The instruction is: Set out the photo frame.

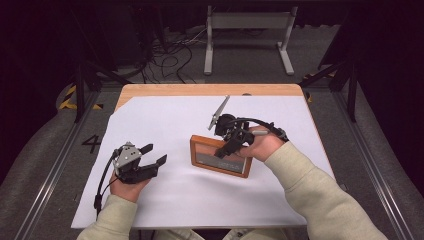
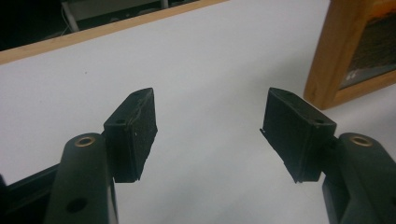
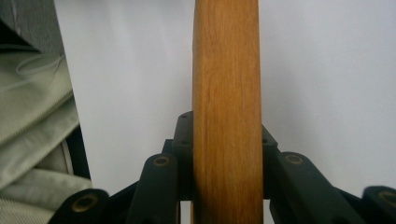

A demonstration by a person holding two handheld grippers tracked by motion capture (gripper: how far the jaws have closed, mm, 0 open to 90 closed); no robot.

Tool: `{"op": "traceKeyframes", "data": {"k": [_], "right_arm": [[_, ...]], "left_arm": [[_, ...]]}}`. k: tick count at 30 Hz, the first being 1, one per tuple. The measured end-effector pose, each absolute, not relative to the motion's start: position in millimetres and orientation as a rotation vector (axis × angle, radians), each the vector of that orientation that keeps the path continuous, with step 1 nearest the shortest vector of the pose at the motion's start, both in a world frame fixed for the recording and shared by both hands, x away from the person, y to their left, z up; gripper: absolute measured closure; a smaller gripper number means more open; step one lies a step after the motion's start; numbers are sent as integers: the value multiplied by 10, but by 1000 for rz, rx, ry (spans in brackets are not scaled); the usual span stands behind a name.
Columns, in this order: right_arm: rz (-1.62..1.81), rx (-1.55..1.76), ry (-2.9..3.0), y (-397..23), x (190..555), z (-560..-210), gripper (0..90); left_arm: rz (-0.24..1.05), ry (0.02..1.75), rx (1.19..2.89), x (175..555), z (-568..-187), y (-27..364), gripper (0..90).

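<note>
Rectangular wooden picture frame [image 1: 220, 156] clamped edge-on between the jaws of the right tool [image 1: 231, 143], tilted up over the white-covered surface [image 1: 170, 200], left tool [image 1: 150, 162] held wide apart, empty, well to the frame's left

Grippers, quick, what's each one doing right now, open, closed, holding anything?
Left gripper: open, nothing between its jaws, over the white sheet.
Right gripper: closed on the edge of the rectangular wooden picture frame.

A: Where is the picture frame [image 1: 220, 156]?
B: On the sheet [image 1: 165, 200] covering the table [image 1: 150, 90], right of centre, with the right gripper [image 1: 231, 145] at its upper edge.
A: And the left gripper [image 1: 155, 154]?
B: Left of the frame, well apart, above the sheet.
</note>
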State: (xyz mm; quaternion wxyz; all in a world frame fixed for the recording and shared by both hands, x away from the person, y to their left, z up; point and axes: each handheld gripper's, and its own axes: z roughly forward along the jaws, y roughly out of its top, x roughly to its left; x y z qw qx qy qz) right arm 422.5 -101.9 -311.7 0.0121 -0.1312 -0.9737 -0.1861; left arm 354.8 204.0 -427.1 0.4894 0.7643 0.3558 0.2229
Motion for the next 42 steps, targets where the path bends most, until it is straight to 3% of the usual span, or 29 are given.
{"op": "traceKeyframes", "data": {"k": [10,22,38,42], "right_arm": [[-536,-109,-3068,-1031,4336,-3246,716],[-509,10,-3048,-1039,4432,-3481,715],[-516,-76,-3043,-1102,4555,-3559,705],[-578,-233,-3026,-1165,4656,-3530,555]], "left_arm": [[542,872,1857,3532,-4283,2065,349],[534,872,1861,3542,-4291,2057,349],[532,870,1860,3543,-4292,2051,348],[533,866,1861,3549,-4293,2051,348]]}}
